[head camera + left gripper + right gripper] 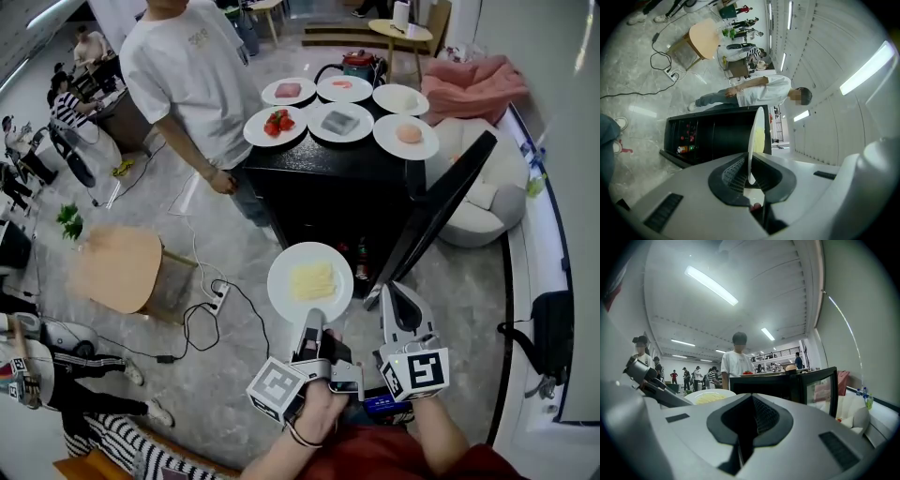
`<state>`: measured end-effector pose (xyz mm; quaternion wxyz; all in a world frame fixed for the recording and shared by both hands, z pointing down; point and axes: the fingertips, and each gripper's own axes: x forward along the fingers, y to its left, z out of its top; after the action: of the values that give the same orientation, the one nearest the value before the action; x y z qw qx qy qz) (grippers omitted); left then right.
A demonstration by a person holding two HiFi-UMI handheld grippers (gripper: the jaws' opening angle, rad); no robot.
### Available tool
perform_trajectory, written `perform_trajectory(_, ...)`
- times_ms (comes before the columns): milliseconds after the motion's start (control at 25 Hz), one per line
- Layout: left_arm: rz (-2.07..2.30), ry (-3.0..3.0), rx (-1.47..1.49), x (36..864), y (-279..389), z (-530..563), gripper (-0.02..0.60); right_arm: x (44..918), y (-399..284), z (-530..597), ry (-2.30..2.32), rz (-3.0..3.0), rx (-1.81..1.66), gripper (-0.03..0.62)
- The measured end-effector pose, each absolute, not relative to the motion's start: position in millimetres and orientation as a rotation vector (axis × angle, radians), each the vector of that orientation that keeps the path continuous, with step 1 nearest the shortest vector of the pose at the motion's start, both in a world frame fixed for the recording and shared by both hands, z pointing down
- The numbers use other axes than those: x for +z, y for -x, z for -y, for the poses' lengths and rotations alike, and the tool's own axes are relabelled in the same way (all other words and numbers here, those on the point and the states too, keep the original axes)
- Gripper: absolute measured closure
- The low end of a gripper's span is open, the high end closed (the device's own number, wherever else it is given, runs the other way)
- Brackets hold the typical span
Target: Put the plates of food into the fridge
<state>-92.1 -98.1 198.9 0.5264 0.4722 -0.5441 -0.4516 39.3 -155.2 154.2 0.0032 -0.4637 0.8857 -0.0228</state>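
Note:
A white plate of pale yellow food [310,281] hangs in front of the open black fridge [319,202], and my left gripper [312,322] is shut on its near rim. In the left gripper view the plate [753,140] stands edge-on, pinched between the left gripper's [750,177] ribbed pads, with the fridge [717,136] behind it. My right gripper [395,293] is shut and empty, close to the lower edge of the fridge door [441,211]. From the right gripper [746,423] I see the plate [708,396] at left. Several more plates of food, one with strawberries [275,126], sit on the fridge top.
A person in a white T-shirt [192,75] stands at the fridge's left corner. A round wooden stool [117,267] and a power strip with cables [217,300] lie on the floor to the left. A white seat [487,187] and pink cushion [473,84] are right of the door.

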Motion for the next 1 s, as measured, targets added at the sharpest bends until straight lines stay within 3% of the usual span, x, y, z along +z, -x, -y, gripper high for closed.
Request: perform_trajectory(1000, 1.142, -1.205, -0.904, 239.7, 141.9, 144.8, 0.563, 187.6, 13.1, 175.9, 1.760, -2.631, -0.027, 0.585)
